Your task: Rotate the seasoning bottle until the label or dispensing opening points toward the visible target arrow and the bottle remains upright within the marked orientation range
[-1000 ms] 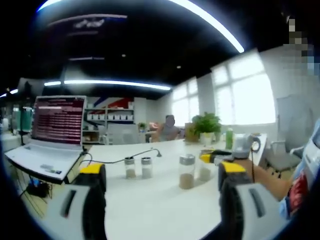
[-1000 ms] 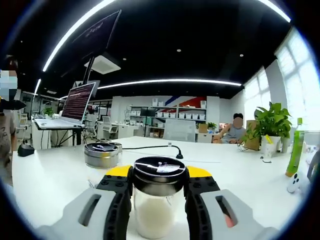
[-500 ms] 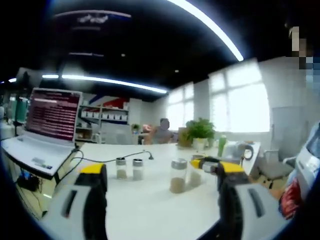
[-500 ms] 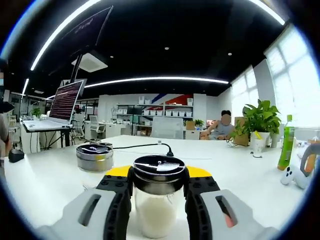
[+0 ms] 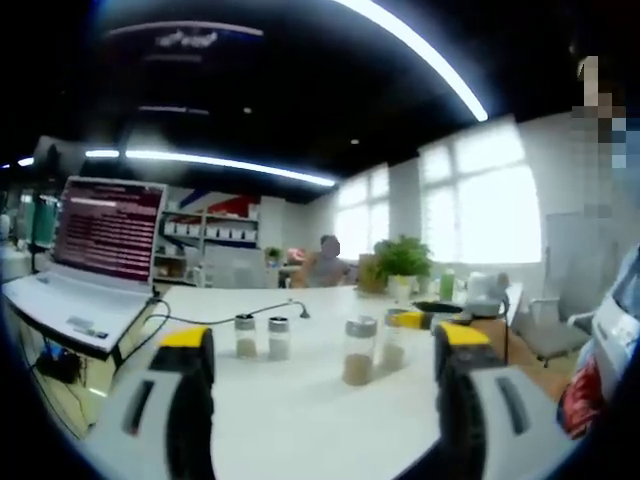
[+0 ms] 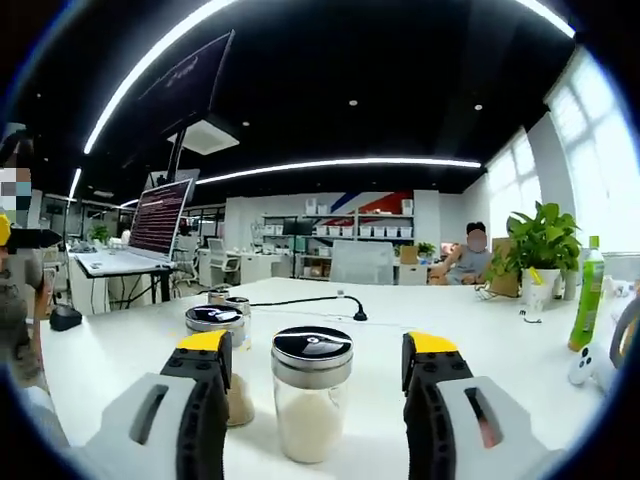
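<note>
Left gripper view: left gripper (image 5: 318,345) released, jaws wide apart above the white tabletop (image 5: 300,420). Two small shakers (image 5: 257,337) stand together mid-table; a jar of brown seasoning (image 5: 358,352) stands nearer the right edge. Laptop (image 5: 85,255) at the left edge.

Right gripper view: right gripper (image 6: 315,358) released. Seasoning bottle (image 6: 312,393), white powder inside, stands upright between the jaws, untouched. A brown-filled jar (image 6: 222,345) stands just beside it.
</note>
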The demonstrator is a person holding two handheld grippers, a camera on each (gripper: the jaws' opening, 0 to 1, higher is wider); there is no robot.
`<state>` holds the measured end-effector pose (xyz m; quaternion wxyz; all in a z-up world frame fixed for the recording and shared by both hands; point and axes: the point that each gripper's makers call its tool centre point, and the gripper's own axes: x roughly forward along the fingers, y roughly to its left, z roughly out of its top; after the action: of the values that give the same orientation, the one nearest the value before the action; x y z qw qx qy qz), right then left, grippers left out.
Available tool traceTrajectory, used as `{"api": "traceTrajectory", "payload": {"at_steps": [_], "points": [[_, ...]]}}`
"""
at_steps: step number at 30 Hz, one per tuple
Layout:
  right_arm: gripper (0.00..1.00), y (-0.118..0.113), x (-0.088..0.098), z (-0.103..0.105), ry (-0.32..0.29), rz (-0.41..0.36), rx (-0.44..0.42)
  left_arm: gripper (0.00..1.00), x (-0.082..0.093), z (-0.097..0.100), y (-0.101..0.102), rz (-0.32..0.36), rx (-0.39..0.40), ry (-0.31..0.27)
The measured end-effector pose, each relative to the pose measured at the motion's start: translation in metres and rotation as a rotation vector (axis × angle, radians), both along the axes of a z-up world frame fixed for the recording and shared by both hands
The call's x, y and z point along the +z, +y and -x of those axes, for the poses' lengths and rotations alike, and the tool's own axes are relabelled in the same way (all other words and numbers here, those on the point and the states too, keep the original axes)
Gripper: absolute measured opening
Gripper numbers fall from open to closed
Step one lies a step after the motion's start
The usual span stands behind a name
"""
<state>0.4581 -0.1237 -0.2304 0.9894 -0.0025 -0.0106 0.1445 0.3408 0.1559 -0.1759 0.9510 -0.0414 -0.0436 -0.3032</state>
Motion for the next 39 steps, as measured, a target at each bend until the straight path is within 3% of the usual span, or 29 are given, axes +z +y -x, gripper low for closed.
{"api": "traceTrajectory", "payload": {"at_steps": [3, 7, 10, 13, 16, 20, 27, 34, 39], "points": [[0.72, 0.000, -0.003, 0.010, 0.029, -0.020, 0.048, 0.97, -0.001, 0.000, -0.002, -0.003, -0.004, 0.004], [0.76, 0.001, 0.003, 0.019, 0.020, -0.010, 0.125, 0.97, -0.001, 0.000, 0.000, -0.003, -0.002, 0.005], [0.77, -0.008, 0.015, 0.021, -0.071, 0.037, 0.139, 0.97, 0.002, 0.002, 0.004, 0.003, 0.009, -0.004], [0.77, -0.016, 0.010, 0.018, -0.018, 0.034, 0.169, 0.97, 0.003, 0.001, 0.006, 0.004, 0.020, -0.005], [0.76, -0.024, 0.011, 0.012, 0.000, -0.008, 0.209, 0.97, -0.001, -0.002, 0.005, -0.006, 0.024, 0.005], [0.75, -0.029, 0.005, 0.007, 0.025, -0.003, 0.301, 0.97, -0.004, -0.004, 0.003, -0.020, 0.019, 0.013], [0.67, -0.024, -0.005, 0.009, -0.020, -0.041, 0.411, 0.97, -0.005, -0.007, 0.000, -0.031, 0.030, 0.010], [0.59, -0.009, -0.009, 0.003, 0.018, -0.019, 0.473, 0.97, -0.003, -0.008, 0.007, -0.026, 0.051, 0.007], [0.56, -0.002, -0.005, -0.005, 0.008, 0.004, 0.490, 0.97, -0.005, -0.010, 0.015, -0.019, 0.073, 0.011]]}}
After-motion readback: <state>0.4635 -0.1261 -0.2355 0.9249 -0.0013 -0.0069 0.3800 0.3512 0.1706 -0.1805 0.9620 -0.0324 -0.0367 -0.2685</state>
